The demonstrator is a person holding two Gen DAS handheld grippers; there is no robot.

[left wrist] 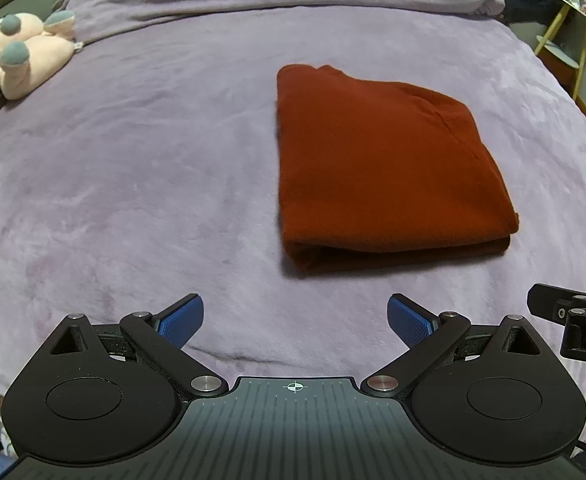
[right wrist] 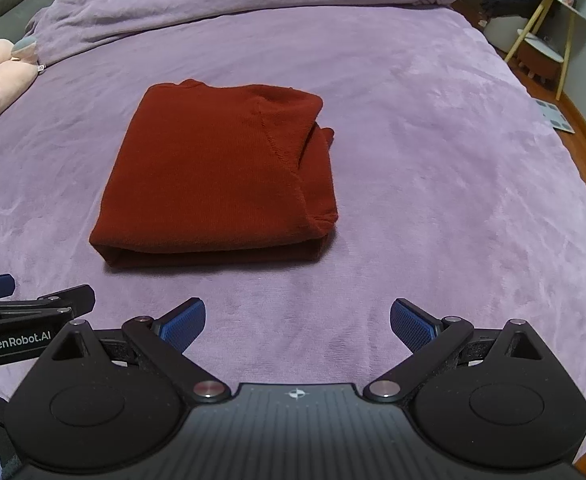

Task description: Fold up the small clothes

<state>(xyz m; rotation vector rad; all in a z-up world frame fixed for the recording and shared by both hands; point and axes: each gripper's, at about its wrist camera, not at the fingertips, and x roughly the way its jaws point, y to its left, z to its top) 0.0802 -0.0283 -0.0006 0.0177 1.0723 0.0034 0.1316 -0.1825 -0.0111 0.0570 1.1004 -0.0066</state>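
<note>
Purple bedspread (left wrist: 133,160) held your folded red sweater (left wrist: 381,168) at centre-right of the left view, probably finished. Left gripper (left wrist: 295,320) and right gripper (right wrist: 297,322) hovered below it, fingers spread, empty.

Bedroom: purple-blanketed bed (right wrist: 413,120), plush toy (left wrist: 17,52)
</note>
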